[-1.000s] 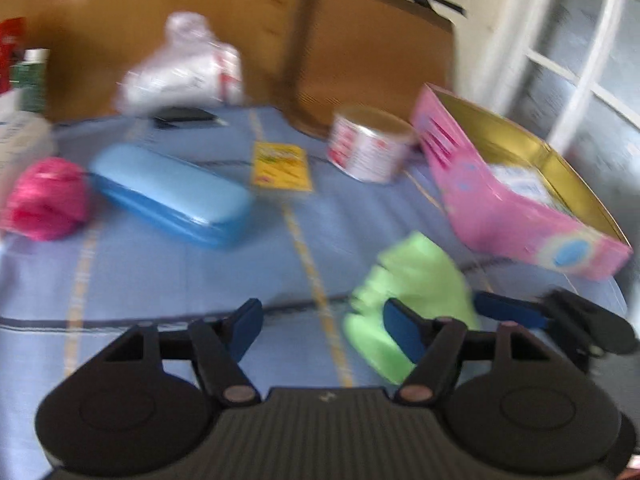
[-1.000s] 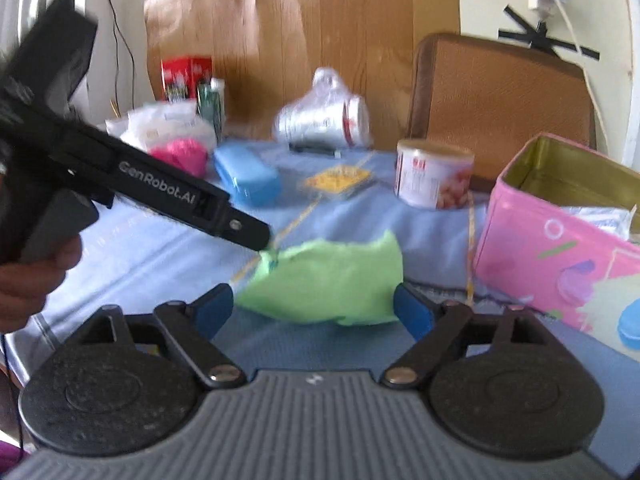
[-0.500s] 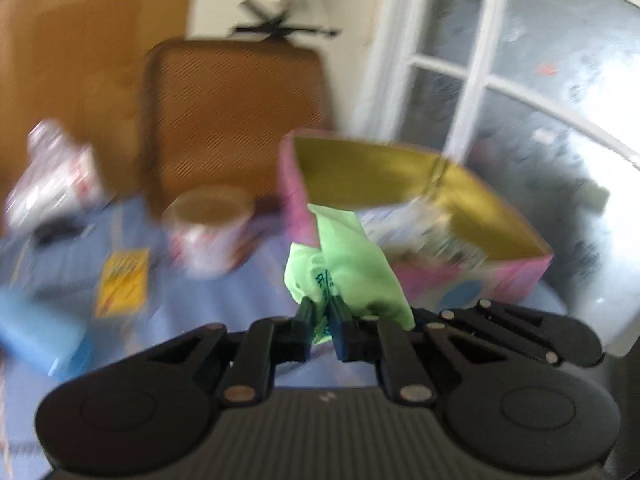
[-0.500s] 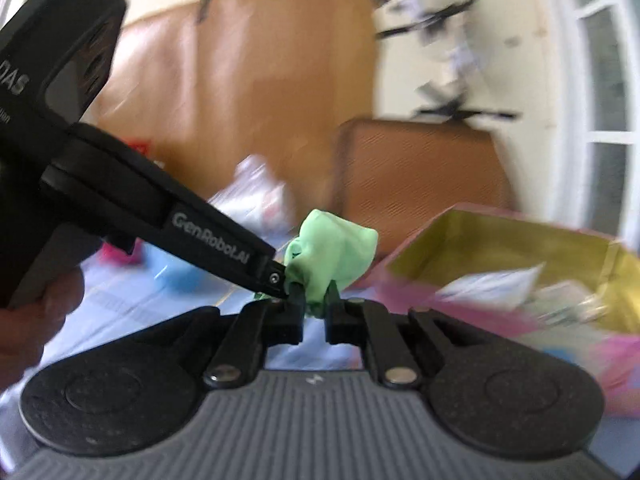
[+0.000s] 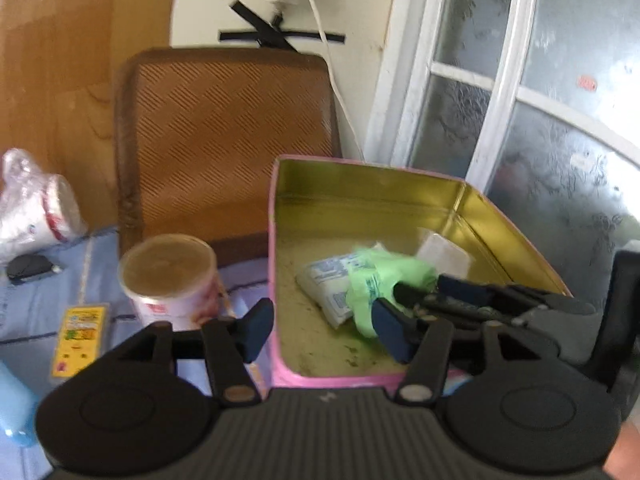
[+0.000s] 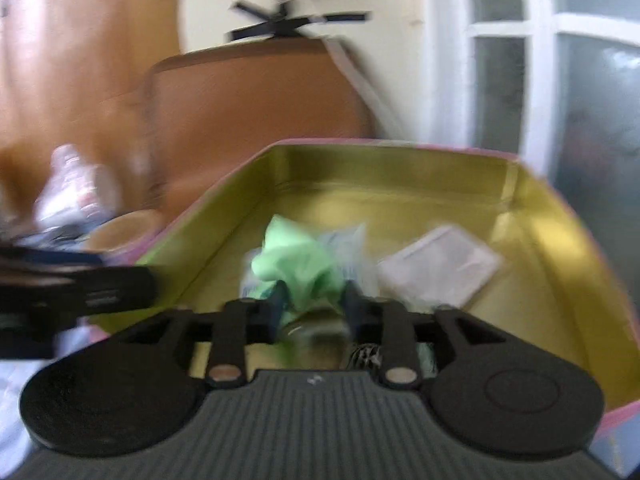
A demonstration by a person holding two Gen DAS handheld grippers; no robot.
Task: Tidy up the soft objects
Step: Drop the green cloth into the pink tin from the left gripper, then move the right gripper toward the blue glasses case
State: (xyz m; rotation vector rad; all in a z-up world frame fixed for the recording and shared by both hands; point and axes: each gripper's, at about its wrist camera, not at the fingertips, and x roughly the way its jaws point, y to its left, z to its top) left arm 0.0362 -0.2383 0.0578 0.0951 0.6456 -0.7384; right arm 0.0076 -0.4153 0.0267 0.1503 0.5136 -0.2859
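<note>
A crumpled green cloth (image 5: pixel 372 276) (image 6: pixel 300 256) lies inside the pink tin (image 5: pixel 328 380) (image 6: pixel 224 192) with the gold lining, on top of a printed white packet (image 5: pixel 328 288). My left gripper (image 5: pixel 324 330) has its jaws opening, with the tin's left wall between its fingers; its right fingertip is at the cloth's edge. My right gripper (image 6: pixel 314 306) (image 5: pixel 440 292) reaches into the tin. Its jaws are opening with the cloth loose between them. The left gripper (image 6: pixel 100 288) shows blurred at the left of the right wrist view.
A second white packet (image 5: pixel 440 250) (image 6: pixel 440 264) lies in the tin's far right corner. A lidded can (image 5: pixel 172 276), a yellow card (image 5: pixel 80 330), a plastic bag (image 5: pixel 32 208) and a blue case (image 5: pixel 12 412) sit on the blue cloth. A brown chair back (image 5: pixel 224 140) stands behind.
The cloth first lay on the table, then both grippers pinched it and carried it over the tin. Now both have opened and it rests inside.
</note>
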